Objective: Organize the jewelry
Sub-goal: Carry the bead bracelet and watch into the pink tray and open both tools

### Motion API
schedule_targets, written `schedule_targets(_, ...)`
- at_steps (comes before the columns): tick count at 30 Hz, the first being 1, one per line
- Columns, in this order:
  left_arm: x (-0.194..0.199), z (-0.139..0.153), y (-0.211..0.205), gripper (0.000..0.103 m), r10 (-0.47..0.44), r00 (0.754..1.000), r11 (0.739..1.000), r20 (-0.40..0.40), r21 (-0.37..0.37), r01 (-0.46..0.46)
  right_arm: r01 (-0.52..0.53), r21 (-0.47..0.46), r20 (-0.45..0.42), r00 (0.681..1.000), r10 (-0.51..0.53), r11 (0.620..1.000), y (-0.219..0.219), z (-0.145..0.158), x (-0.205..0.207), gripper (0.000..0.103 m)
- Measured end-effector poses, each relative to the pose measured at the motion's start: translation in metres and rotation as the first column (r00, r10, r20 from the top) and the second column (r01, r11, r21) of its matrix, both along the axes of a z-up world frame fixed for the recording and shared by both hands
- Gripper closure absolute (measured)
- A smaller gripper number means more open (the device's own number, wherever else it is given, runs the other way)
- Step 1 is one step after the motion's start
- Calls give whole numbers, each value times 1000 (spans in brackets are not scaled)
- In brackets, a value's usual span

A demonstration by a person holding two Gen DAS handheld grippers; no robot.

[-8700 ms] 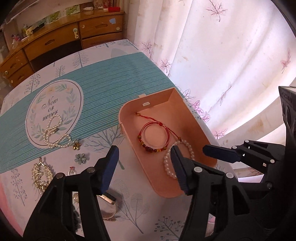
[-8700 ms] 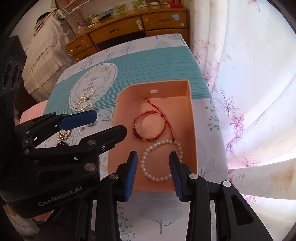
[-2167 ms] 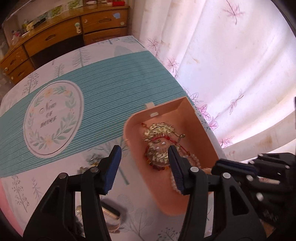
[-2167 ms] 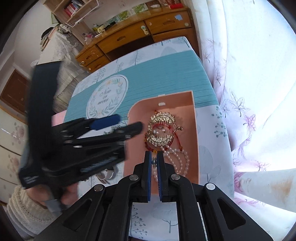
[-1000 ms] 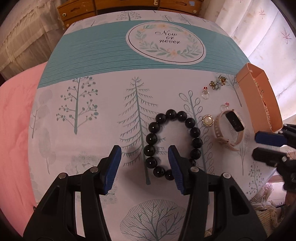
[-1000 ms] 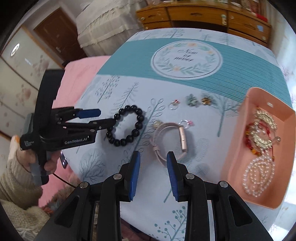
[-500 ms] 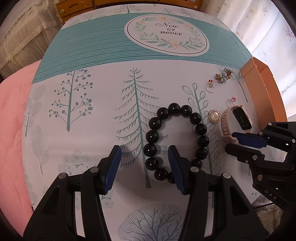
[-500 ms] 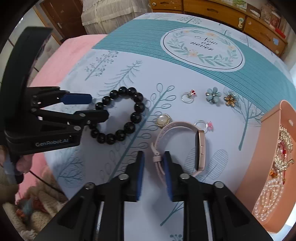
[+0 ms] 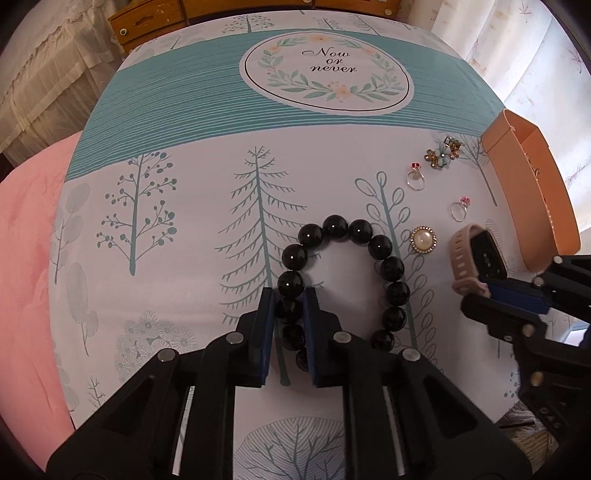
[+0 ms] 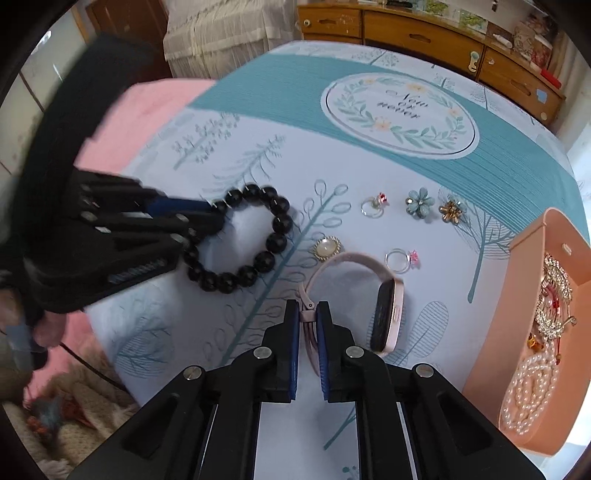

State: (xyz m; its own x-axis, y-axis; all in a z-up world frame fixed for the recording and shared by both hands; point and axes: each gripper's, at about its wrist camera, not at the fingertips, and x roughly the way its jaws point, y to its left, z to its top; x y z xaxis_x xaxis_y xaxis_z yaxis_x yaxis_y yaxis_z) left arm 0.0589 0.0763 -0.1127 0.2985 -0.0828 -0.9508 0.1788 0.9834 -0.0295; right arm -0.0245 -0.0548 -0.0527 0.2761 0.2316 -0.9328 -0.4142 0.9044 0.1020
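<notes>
My left gripper [image 9: 289, 301] is shut on the black bead bracelet [image 9: 384, 254], which lies on the tablecloth; it also shows in the right wrist view [image 10: 275, 230]. My right gripper [image 10: 308, 308] is shut on the strap of the pink smartwatch [image 10: 388, 314], seen in the left wrist view [image 9: 476, 254] too. The peach tray [image 10: 524, 243] at the right holds a pearl bracelet [image 10: 532, 387], a gold piece [image 10: 554, 295] and red cord jewelry.
Loose on the cloth: a pearl brooch [image 10: 327, 249], two rings [image 10: 373, 205] [image 10: 400, 258], a blue flower [image 10: 419, 203] and a gold flower [image 10: 450, 210]. A wooden dresser [image 10: 406, 33] stands behind. The table edge is near me, with a pink bed at left.
Both grippers have closed: the left one on the black bead bracelet, the right one on the watch strap. Both moved slightly forward and down.
</notes>
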Motion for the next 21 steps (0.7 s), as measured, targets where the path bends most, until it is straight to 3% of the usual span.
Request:
schedule_targets(9,-9,20,-4,91,8,999,998,44,-70,-5,90,153,61,993,-101,984,-40,54,-12,94)
schedule_targets(21,-29,91,-43,91,-104,978,986,180,-110,125,225,267,137,954,-268,937,-112,113,-36,94)
